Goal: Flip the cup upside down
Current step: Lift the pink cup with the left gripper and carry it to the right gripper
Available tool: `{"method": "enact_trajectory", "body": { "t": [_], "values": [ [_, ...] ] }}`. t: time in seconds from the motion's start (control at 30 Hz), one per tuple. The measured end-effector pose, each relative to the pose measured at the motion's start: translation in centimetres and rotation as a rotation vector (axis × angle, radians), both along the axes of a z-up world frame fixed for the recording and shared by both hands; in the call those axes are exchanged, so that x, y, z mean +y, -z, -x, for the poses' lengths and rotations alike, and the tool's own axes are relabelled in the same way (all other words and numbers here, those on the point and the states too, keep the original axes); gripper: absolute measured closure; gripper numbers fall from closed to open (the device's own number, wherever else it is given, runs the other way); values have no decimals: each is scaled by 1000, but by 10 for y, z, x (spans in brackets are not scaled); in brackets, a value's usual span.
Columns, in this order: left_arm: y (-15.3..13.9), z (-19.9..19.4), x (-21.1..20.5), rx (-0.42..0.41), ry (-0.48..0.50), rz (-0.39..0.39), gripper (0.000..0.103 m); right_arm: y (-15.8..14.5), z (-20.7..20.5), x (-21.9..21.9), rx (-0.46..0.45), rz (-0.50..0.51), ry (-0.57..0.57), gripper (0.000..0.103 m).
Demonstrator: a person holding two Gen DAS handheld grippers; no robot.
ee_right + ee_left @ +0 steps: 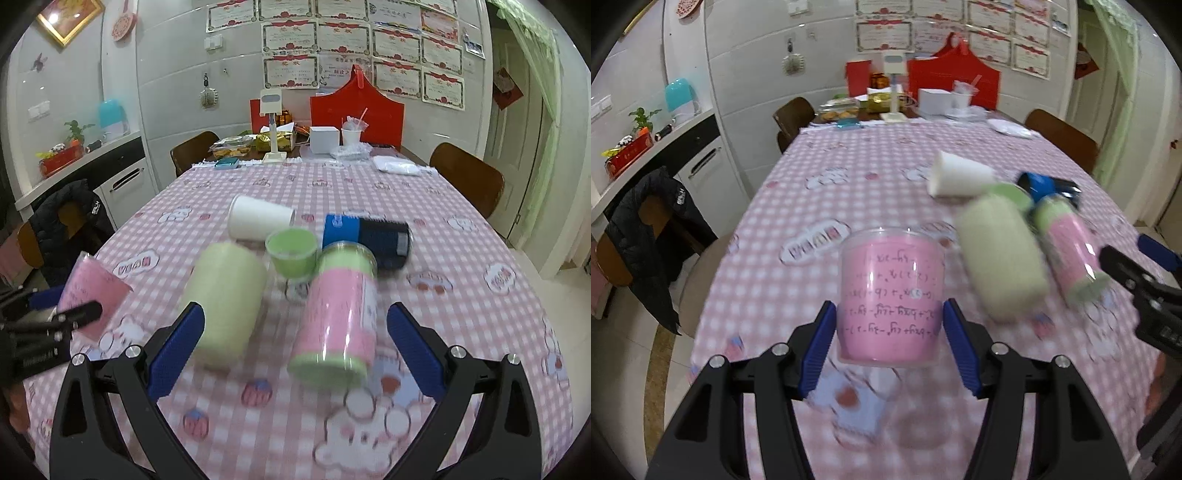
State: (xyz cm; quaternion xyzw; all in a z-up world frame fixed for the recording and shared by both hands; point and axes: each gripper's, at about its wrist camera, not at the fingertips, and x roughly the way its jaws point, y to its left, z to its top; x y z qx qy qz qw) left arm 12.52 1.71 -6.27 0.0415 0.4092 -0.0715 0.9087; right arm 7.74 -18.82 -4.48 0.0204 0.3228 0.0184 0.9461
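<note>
1. Pink checked tablecloth (461, 206) spread over the whole working area.
2. Left gripper (889, 332) clamped on the pink cup (891, 295), lifted off the cloth, handwriting on it reading inverted (so probably mid-flip or already turned).
3. Right gripper (295, 354) spread wide, holding nothing, aimed at the pink-and-green cup (336, 314) lying on its side.
4. Next, by judgement: lowering the pink cup rim-down, then letting go.
</note>
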Motion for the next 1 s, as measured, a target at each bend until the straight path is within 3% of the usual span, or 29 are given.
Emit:
{"method": "enact_trajectory", "body": {
  "t": [0.3,0.6,1.0],
  "values": [
    [20,53,-38,33,54,36,44,11,39,-3,38,-24,26,8],
    [35,57,-54,57,39,36,43,20,45,-4,69,-44,29,8],
    [42,54,-46,122,63,103,41,19,43,3,84,-68,12,8]
  ]
}}
